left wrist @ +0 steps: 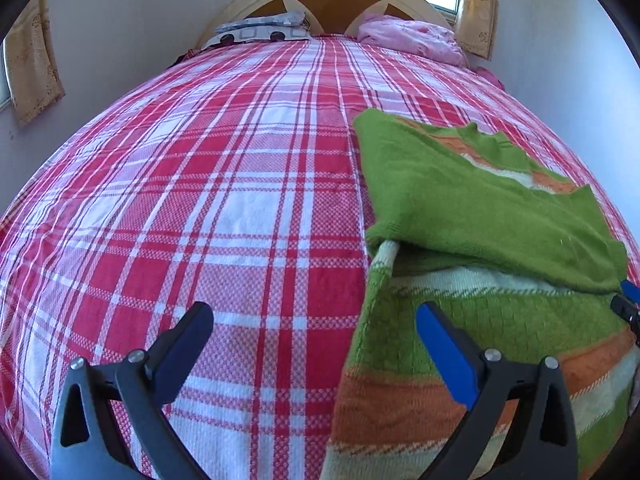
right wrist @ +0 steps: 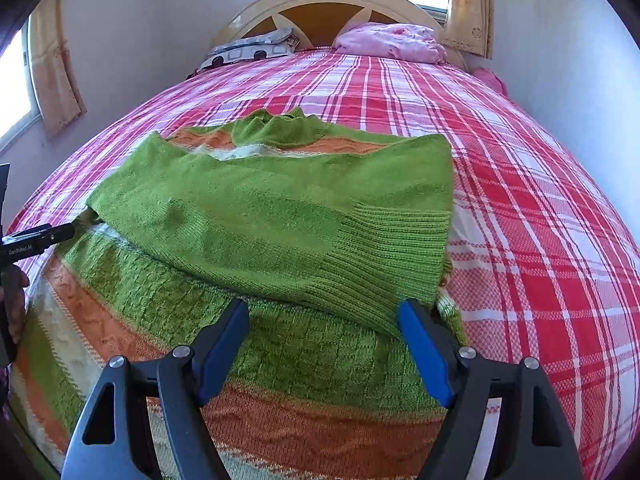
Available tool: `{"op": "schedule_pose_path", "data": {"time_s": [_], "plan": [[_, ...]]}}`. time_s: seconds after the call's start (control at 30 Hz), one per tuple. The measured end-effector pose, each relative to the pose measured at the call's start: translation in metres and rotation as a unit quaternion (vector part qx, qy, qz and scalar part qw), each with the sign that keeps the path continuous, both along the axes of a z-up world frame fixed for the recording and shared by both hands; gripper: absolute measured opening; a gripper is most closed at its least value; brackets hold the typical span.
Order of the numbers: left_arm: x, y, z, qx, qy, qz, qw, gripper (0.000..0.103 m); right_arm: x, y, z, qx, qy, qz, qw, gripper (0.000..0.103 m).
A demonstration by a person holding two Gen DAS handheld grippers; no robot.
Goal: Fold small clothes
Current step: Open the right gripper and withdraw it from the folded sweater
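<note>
A small green knit sweater (right wrist: 280,232) with orange and cream stripes lies on the plaid bed, its sleeves folded across the body. It shows at the right of the left wrist view (left wrist: 472,208). My left gripper (left wrist: 316,320) is open and empty at the sweater's left edge, one finger over the hem. My right gripper (right wrist: 322,316) is open and empty just above the sweater's lower part, near the ribbed cuff (right wrist: 384,252). The left gripper's tip (right wrist: 44,236) shows at the left edge of the right wrist view.
The bed has a red and white plaid cover (left wrist: 200,200). At the headboard (right wrist: 328,0) lie a patterned pillow (right wrist: 248,52) and a pink bundle (right wrist: 388,42). Walls and curtained windows flank the bed.
</note>
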State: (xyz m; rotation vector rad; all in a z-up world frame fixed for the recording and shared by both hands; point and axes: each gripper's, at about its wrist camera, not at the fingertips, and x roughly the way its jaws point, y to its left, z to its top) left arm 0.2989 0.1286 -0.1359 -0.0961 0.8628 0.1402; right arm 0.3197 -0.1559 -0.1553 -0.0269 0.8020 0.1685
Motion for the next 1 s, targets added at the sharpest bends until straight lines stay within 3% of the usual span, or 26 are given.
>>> {"op": "schedule_pose_path", "data": {"time_s": [1.0], "plan": [[-0.137, -0.023, -0.013, 0.019, 0.008, -0.039, 0.9990, 0.103, -0.114, 0.015, -0.006, -0.028, 0.029, 0.014, 0.999, 0.078]]}}
